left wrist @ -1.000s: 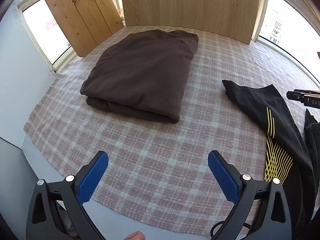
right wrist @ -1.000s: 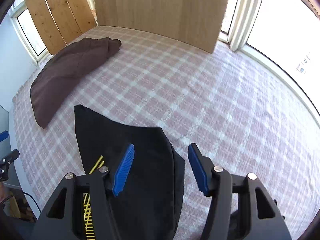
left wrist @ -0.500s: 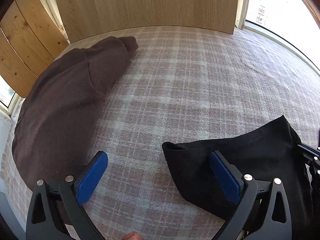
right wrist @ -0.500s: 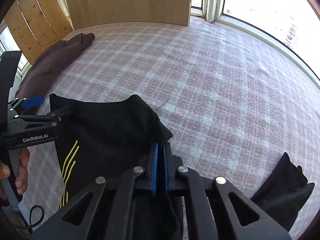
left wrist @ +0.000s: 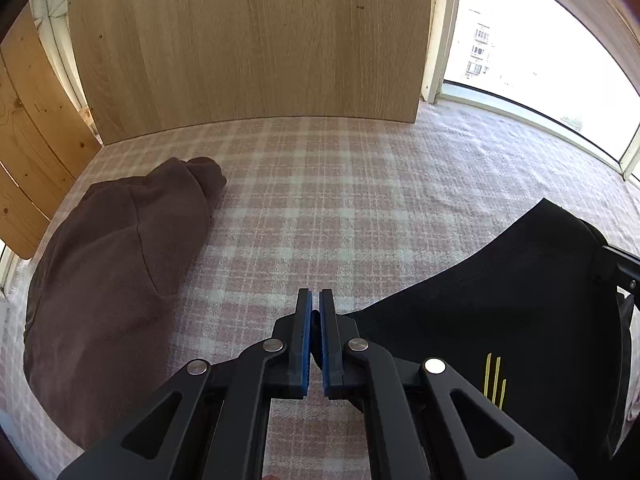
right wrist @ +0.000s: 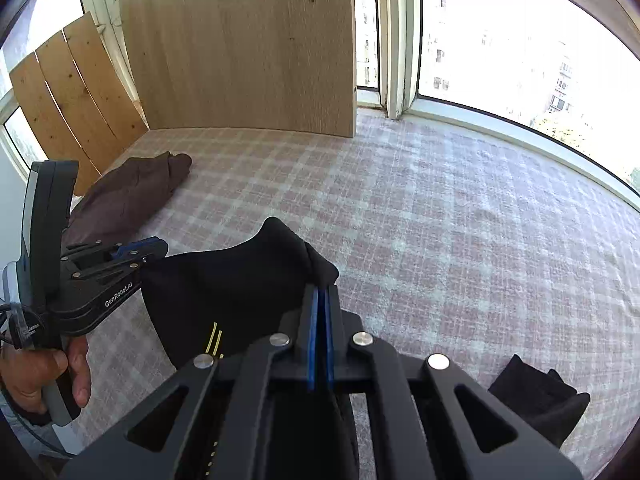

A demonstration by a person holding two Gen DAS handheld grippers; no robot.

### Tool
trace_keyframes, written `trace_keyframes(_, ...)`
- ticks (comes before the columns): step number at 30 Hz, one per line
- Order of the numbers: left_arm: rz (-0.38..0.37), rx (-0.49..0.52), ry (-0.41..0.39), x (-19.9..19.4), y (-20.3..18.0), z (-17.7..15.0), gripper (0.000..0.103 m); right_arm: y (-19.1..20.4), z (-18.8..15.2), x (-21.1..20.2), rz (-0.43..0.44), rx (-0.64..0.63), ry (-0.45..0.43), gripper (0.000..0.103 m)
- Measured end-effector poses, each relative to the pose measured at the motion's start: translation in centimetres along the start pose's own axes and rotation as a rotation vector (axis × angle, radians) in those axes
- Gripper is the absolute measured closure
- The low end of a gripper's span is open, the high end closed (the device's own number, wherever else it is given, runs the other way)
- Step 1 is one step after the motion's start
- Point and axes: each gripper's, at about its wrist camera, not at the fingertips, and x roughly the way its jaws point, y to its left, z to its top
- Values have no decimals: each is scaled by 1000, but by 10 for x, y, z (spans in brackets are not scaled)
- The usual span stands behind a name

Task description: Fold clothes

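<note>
A black garment (left wrist: 500,320) with thin yellow stripes hangs stretched between both grippers above the plaid cloth. My left gripper (left wrist: 315,298) is shut on its left corner. In the right wrist view my right gripper (right wrist: 321,292) is shut on the garment's (right wrist: 224,284) other upper edge, and the left gripper (right wrist: 154,246) shows at the left, pinching the fabric, held by a hand (right wrist: 44,368). A folded brown garment (left wrist: 116,272) lies on the cloth at the left, also seen as the brown garment (right wrist: 132,196) in the right wrist view.
The pink plaid cloth (right wrist: 460,240) covers the whole surface. Wooden boards (left wrist: 248,40) stand along the back and at the left, with windows (right wrist: 520,40) to the right. Another piece of black fabric (right wrist: 540,396) lies at the lower right in the right wrist view.
The left gripper moved right from the brown garment to the black one and shut on its corner. The right gripper shut on the black garment and both lifted it.
</note>
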Motion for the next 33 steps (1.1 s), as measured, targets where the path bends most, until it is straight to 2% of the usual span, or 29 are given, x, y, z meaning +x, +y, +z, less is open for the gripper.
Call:
trace_keyframes(2,-4,15,-42,-11,-3,16,100,-2,22,-8,-24,-23,-39,100)
trace_keyframes(7,20,-4,-76,-12,7,44,95,-13,86,-4,-98,-69,-122,101)
trace_keyframes(9,29,-11,-90,-12,11,55,89,-23,111,3,-144,-71,-147,101)
trace_keyframes(10,34,-15,-97,-13,13,61,72,-28,120,14,-173,-72,-135,101)
trace_keyframes(11,39,-19,-104,-13,15,67,51,-35,123,24,-158,-52,-90,100)
trace_keyframes(13,48,-27,-118,-14,18,78,38,-49,117,34,-89,0,-17,100)
trace_keyframes(14,43,-21,-117,-19,21,70,32,-52,105,28,-74,-1,-12,98)
trace_keyframes(15,37,-16,-116,-24,23,61,30,-52,87,21,-79,-24,6,92)
trace_keyframes(18,47,-15,-84,-40,24,20,27,-51,17,-6,-89,-61,69,78)
trace_keyframes(22,3,-26,38,-60,14,-55,27,-53,-84,-47,-65,-5,171,77)
trace_keyframes(25,-35,-41,134,-78,0,-107,27,-59,-152,-79,-95,51,254,77)
trace_keyframes(28,-41,-24,163,-91,-15,-142,27,-74,-209,-124,-102,152,282,77)
trace_keyframes(29,-43,-18,173,-95,-20,-153,27,-79,-226,-137,-101,188,290,74)
trace_keyframes(30,-45,-12,183,-100,-25,-165,26,-85,-243,-148,-100,218,299,66)
trace_keyframes(33,-43,-7,216,-108,-37,-189,25,-99,-294,-168,-84,275,340,63)
